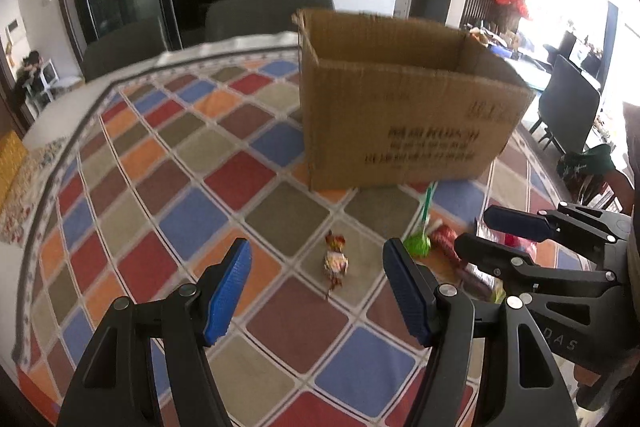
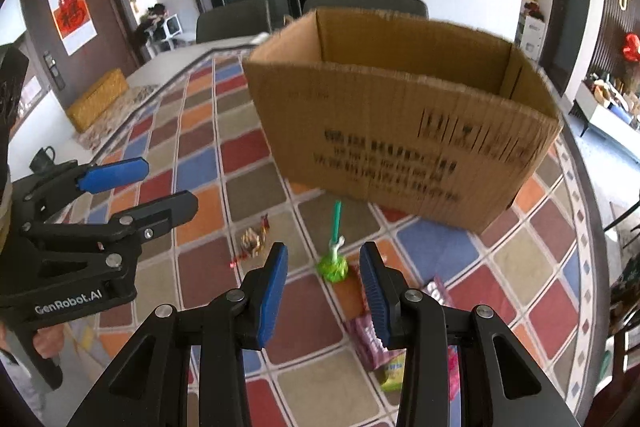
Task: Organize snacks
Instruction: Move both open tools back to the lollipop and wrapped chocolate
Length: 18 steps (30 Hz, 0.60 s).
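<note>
Both tools hang over the table with the multicoloured diamond-pattern cloth (image 1: 168, 163), pointing down at a loose scatter of snacks in front of the open brown corrugated cardboard box (image 1: 400, 115).

Left tool (image 1: 317, 291): jaws apart, nothing between the pads. The small twist-wrapped candy in gold and red foil (image 1: 335, 261) lies on the cloth centre-low in the left wrist frame, framed by the gap but not touched.

Right tool (image 2: 323, 291): jaws parted narrower, also empty. The lollipop with a green crinkled wrapper and pale green stick (image 2: 333, 265) sits just ahead of its fingertips, centre of the right wrist frame, stick pointing toward the box.

More snacks lower right of the right wrist frame: flat pink and yellow plastic packets (image 2: 380, 351), partly hidden behind the right finger. A red wrapped piece (image 1: 446, 241) lies just beside the lollipop head in the left view.

Handling, as I judge it:
- All very light; no load on the jaws.
- Twist candy: small, firm core, slick foil. Pinch across the middle body, not the twisted tails, which would just slip out.
- Lollipop: hard head, crinkly film, thin stiff stick. Take the head across its width; the stick lies flat on the cloth and is hard to get under.
- Packets: soft, flat, slippery. Pinch an edge or seam.

Box is open-topped and near, so drops should be easy.
</note>
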### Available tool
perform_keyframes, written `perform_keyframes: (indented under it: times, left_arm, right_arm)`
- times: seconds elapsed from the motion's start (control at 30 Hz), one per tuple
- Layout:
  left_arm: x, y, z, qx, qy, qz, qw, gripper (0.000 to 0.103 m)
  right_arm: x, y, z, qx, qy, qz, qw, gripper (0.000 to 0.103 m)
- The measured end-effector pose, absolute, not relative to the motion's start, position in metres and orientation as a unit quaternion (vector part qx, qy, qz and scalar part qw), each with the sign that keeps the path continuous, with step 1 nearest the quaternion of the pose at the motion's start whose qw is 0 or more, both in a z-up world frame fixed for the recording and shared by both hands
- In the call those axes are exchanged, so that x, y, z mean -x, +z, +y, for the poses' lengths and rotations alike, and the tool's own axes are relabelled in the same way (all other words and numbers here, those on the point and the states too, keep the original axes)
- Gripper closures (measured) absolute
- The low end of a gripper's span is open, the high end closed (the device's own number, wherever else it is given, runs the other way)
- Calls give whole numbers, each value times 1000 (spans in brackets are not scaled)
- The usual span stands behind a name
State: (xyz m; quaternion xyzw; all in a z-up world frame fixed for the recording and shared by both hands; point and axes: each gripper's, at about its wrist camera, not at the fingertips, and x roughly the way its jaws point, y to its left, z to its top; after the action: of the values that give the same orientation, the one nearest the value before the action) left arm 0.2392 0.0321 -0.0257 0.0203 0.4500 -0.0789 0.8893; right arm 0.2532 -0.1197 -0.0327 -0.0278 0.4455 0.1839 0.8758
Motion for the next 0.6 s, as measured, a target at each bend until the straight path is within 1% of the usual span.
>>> perform_keyframes:
  times: [0.37,0.6]
  left_arm:
    - [-237,-68,30,-34,-99,483,869,36]
    - [-246,-84,31,-36,-115,492,862,37]
  right_arm:
    - [-252,-68,-115,44,193,476,857,64]
    - [-258,-79,-106,57,203,485,849,65]
